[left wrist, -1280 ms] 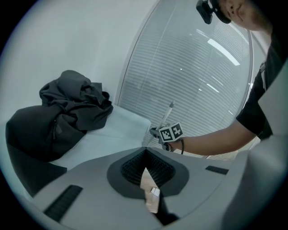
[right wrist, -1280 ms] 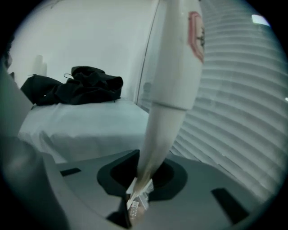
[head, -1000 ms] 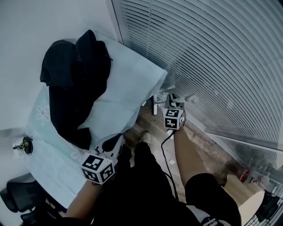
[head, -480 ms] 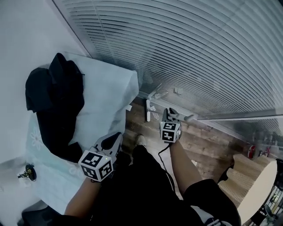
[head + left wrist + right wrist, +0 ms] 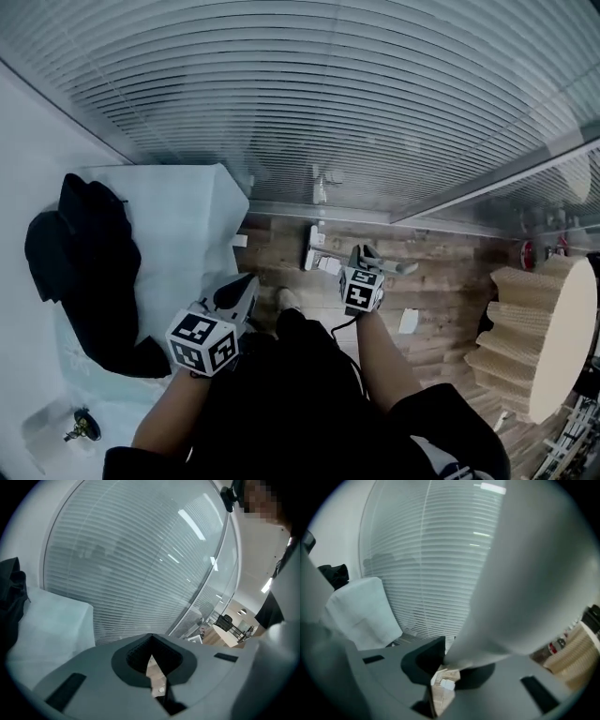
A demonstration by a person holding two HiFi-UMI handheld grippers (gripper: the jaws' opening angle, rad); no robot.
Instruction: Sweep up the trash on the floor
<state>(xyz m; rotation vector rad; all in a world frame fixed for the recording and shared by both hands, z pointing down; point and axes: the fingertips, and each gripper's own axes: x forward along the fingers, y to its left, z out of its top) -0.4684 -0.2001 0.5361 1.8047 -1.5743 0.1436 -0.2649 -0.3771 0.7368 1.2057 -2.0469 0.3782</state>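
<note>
bench (image 5: 187,202) left of left claw (image 5: 244,284), garment (image 5: 84,253) on it | blinds (image 5: 328,94) ahead of both claws | handle (image 5: 525,573) in right claw (image 5: 368,253) | paper scrap (image 5: 409,322) on floor (image 5: 450,281), right of right claw | corrugated drum (image 5: 539,328) far right

No text, label, brand or number can be read on anything.

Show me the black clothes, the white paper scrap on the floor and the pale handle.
black clothes (image 5: 80,272): head view, middle of the heap.
paper scrap (image 5: 409,322): head view, its centre.
pale handle (image 5: 534,573): right gripper view, wide middle.
</note>
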